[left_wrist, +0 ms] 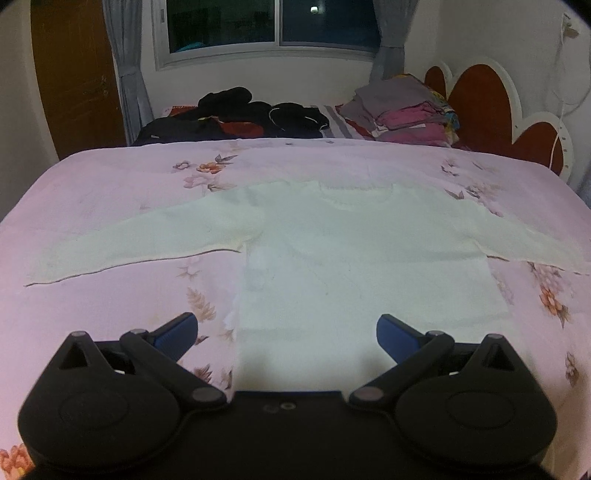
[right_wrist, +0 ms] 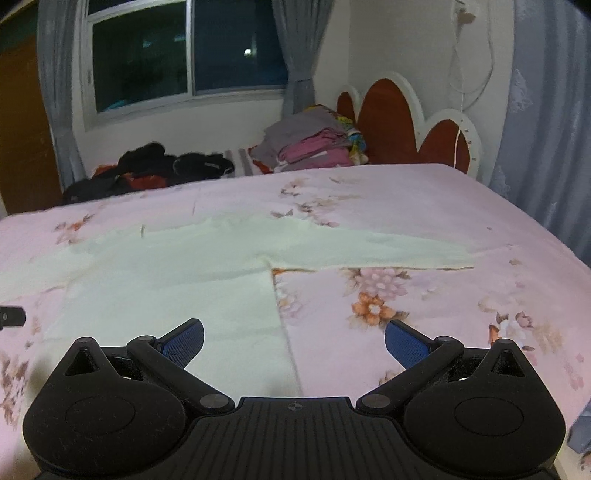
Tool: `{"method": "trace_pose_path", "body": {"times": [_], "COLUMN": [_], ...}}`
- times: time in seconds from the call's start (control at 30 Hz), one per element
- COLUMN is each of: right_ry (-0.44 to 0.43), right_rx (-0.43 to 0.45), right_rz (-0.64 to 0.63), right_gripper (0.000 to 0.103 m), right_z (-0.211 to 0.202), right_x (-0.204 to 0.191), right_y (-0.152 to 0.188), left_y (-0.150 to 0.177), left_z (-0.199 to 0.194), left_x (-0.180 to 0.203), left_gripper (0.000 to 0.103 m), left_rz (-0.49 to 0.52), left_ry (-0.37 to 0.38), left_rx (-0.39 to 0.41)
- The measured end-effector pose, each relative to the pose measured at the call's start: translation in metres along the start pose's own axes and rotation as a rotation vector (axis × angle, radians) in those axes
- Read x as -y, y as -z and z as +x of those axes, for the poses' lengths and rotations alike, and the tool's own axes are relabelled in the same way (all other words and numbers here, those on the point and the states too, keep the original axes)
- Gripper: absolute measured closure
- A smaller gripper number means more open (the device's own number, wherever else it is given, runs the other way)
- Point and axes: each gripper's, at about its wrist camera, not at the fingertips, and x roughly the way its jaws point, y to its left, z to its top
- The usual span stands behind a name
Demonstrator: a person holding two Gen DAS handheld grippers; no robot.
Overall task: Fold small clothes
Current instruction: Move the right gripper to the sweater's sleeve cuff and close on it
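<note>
The small pale cream long-sleeved top (left_wrist: pixel 354 251) lies flat on the pink flowered bedsheet (left_wrist: pixel 110 177), sleeves spread out. The left tool (left_wrist: pixel 287 334) and right tool (right_wrist: pixel 294 338) hover near its hem, both spread and empty. The thin fabric probably bunches if only one layer is pinched.

near bedspread (left_wrist: pixel 110 192) open, clothes piles (left_wrist: pixel 258 114) far

dim indoor light | dark window (left_wrist: pixel 273 22) | soft focus | fisheye-bent edges, vignetted corners
</note>
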Motion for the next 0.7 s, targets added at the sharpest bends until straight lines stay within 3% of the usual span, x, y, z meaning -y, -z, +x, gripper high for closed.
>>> {"method": "trace_pose_path", "body": {"times": [0.27, 0.53, 0.57, 0.6, 0.63, 0.67, 0.7], "right_ry": [0.016, 0.043, 0.045, 0.057, 0.072, 0.084, 0.094], "right_rx": [0.012, -0.04, -0.054, -0.07, -0.091, -0.109, -0.121], "right_rz": [0.027, 0.103, 0.128, 0.141, 0.157, 0.184, 0.207], "right_gripper": [0.0, 0.001, 0.004, 0.027, 0.039, 0.046, 0.046], "right_z": [0.053, 0.133, 0.145, 0.155, 0.165, 0.176, 0.184], "right_x": [0.051, 0.129, 0.142, 0.152, 0.163, 0.176, 0.188], "right_y": [-0.027, -0.047, -0.048, -0.049, -0.05, -0.051, -0.051], "left_y": [-0.014, -0.026, -0.027, -0.028, -0.029, -0.031, -0.032], "left_z": [0.039, 0.082, 0.087, 0.091, 0.096, 0.099, 0.101], "left_x": [0.014, 0.045, 0.05, 0.054, 0.059, 0.062, 0.066], "left_gripper": [0.0, 0.0, 0.0, 0.001, 0.001, 0.002, 0.002], "left_rz": [-0.04, -0.056, -0.054, -0.052, -0.047, -0.044, -0.04], "left_ry": [0.01, -0.058, -0.066, -0.071, -0.071, -0.07, -0.071], "left_rx": [-0.054, -0.072, -0.077, -0.081, -0.083, -0.086, -0.089]}}
